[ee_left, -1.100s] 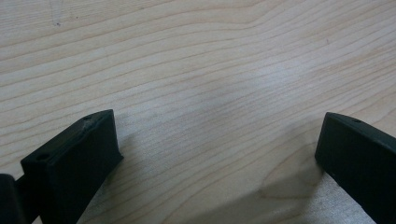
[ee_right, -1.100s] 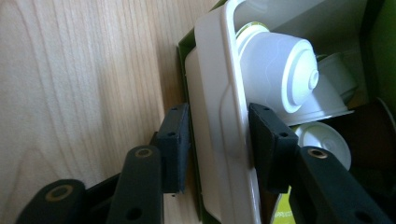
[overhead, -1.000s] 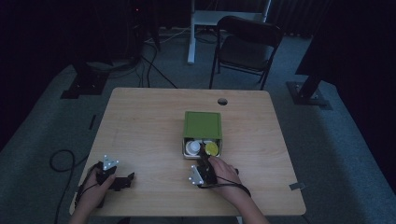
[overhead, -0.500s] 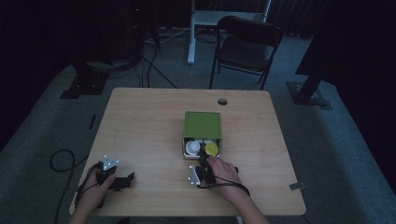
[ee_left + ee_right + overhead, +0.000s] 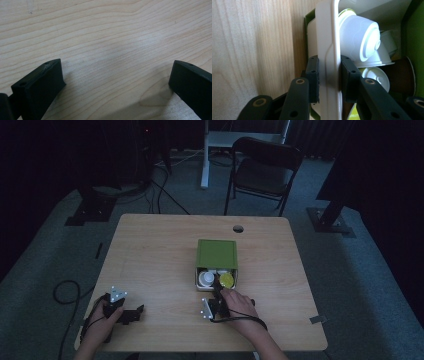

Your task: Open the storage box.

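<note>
Lower left of the high view: left gripper [image 5: 134, 314] rests on the table [image 5: 150, 255], jaws spread wide over bare wood, nothing between them. Lower centre: right gripper [image 5: 218, 295], its jaws having just been closing, now clenched on the white front wall of the tray [image 5: 327, 50]. The tray sits partly pulled out of the green box [image 5: 216, 254] at table centre. Inside it lie white cups [image 5: 359, 42] and a yellow-lidded cup [image 5: 227, 279]. A chair [image 5: 265, 167] stands beyond the table, top centre.
</note>
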`<state>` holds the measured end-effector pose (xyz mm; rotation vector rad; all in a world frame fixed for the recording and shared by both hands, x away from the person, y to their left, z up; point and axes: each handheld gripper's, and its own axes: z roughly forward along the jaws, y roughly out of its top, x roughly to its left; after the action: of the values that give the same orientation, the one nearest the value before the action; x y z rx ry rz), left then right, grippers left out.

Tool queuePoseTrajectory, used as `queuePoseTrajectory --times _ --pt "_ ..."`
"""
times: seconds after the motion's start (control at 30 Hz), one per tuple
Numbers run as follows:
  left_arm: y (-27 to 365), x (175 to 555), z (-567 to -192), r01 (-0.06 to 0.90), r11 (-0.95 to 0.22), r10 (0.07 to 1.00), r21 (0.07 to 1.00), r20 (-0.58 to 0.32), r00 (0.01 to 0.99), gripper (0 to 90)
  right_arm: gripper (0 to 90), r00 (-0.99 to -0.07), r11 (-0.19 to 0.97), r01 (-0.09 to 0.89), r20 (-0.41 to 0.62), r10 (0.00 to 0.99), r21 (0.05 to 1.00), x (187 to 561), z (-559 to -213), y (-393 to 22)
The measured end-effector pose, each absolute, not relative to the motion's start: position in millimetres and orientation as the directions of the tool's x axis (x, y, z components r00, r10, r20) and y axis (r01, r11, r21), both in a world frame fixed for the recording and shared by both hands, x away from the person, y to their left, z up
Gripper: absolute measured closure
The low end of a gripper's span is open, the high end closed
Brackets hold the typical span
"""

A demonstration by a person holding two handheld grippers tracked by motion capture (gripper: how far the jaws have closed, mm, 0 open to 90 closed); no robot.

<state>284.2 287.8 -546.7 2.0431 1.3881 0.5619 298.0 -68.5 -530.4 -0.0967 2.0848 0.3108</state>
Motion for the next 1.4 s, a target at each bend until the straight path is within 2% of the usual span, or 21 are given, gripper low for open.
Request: queuePoseTrajectory --times 1.4 --pt "287.8 284.2 -546.7 0.678 -0.273 0.932 0.683 0.012 0.363 0.0 73.0 -0.515 0.968 -0.213 -0.857 0.003 0.132 260.7 -529.1 -67.0"
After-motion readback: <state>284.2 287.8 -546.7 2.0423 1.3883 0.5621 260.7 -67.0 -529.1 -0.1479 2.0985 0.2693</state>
